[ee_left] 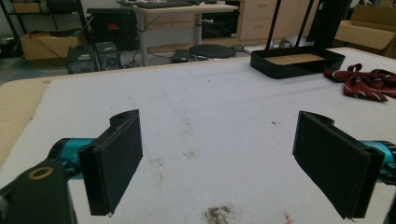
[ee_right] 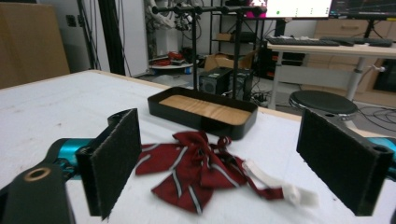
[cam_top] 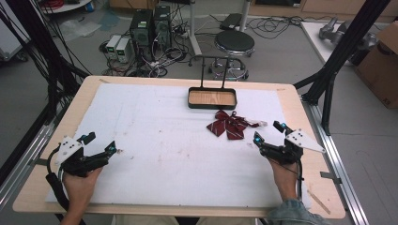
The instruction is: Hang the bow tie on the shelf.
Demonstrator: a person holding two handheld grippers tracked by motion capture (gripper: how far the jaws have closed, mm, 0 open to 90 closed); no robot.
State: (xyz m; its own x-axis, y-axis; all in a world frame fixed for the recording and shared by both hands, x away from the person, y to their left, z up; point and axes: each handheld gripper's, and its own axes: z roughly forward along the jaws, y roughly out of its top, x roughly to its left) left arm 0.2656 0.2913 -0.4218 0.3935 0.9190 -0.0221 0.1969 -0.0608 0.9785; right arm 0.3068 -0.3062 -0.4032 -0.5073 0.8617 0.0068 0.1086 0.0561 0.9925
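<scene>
A dark red bow tie [cam_top: 227,124] with thin white stripes lies crumpled on the white mat, just in front of a black tray [cam_top: 193,104] with a wooden floor. My right gripper [cam_top: 268,131] rests right of the bow tie, open, nothing between its pads. In the right gripper view the bow tie [ee_right: 196,172] lies ahead between the open jaws, its white strap end [ee_right: 292,192] trailing right, and the tray [ee_right: 205,123] sits behind it. My left gripper [cam_top: 99,143] rests at the mat's left side, open and empty. The left gripper view shows the tray [ee_left: 280,70] and bow tie [ee_left: 364,84] far off to the right.
A thin black stand [cam_top: 212,70] rises from the tray's back edge. The white mat [cam_top: 159,154] covers most of the wooden table [cam_top: 300,112]. Beyond the table are a round stool [cam_top: 234,43], computer towers [cam_top: 150,28] with cables, and a cardboard box [cam_top: 382,61].
</scene>
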